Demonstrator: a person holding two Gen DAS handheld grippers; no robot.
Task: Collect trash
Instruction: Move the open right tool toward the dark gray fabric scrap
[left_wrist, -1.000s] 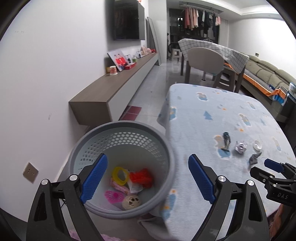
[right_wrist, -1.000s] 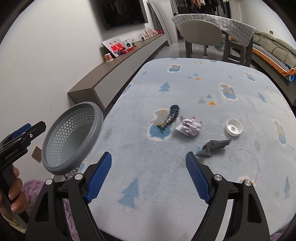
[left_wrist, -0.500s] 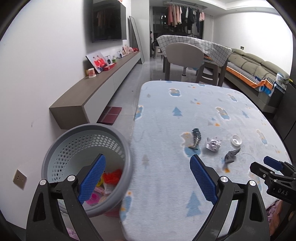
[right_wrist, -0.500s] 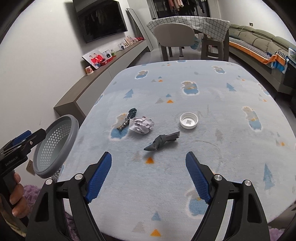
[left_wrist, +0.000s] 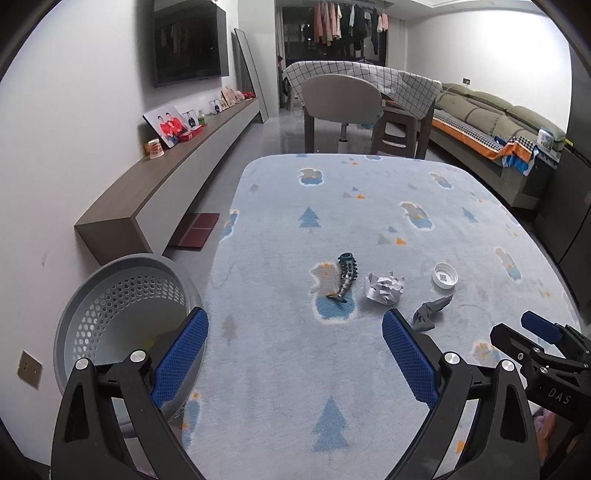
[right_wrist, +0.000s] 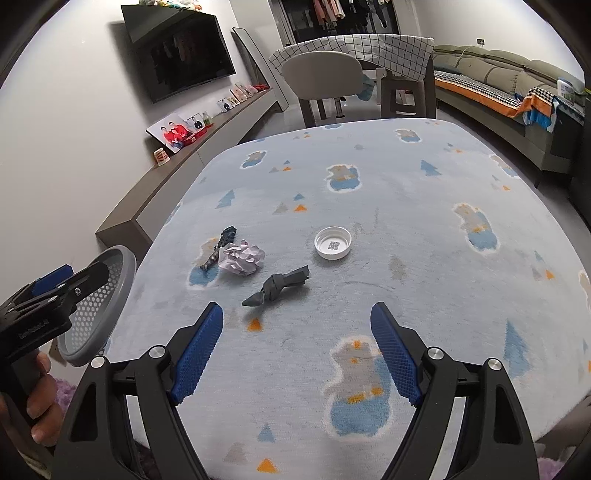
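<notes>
A low table covered by a pale blue fleecy cloth printed with bears and small trees (left_wrist: 280, 369) fills most of both views. Beside its left edge, on the floor, a grey perforated plastic basket (left_wrist: 110, 295) is seen, its rim just beside the cloth; something yellow shows faintly inside, but the contents cannot be made out.

The left gripper (left_wrist: 293, 350), black-framed with blue ribbed pads, is held above the table's near-left part. Its jaws have just been opening and stand wide apart, with nothing between them; the left pad overlaps the basket's rim in the left wrist view. The right gripper (right_wrist: 297, 354), of the same build, is held over the near edge of the table with its jaws spread fairly wide and empty. The left gripper's handle is seen gripped by a hand (right_wrist: 40, 410) at the lower left of the right wrist view.

Four pieces of trash lie close together on the cloth, well ahead of both grippers. A crumpled white paper ball (left_wrist: 384, 288) is found in the middle of the group. A twisted dark grey wrapper (right_wrist: 277, 286) lies nearest the right gripper. A dark, ridged, fish-shaped item (left_wrist: 345, 277) lies just left of the paper, touching it in the right wrist view. A white round plastic cap (right_wrist: 332, 243) rests open side up, apart from the rest on the right.
</notes>
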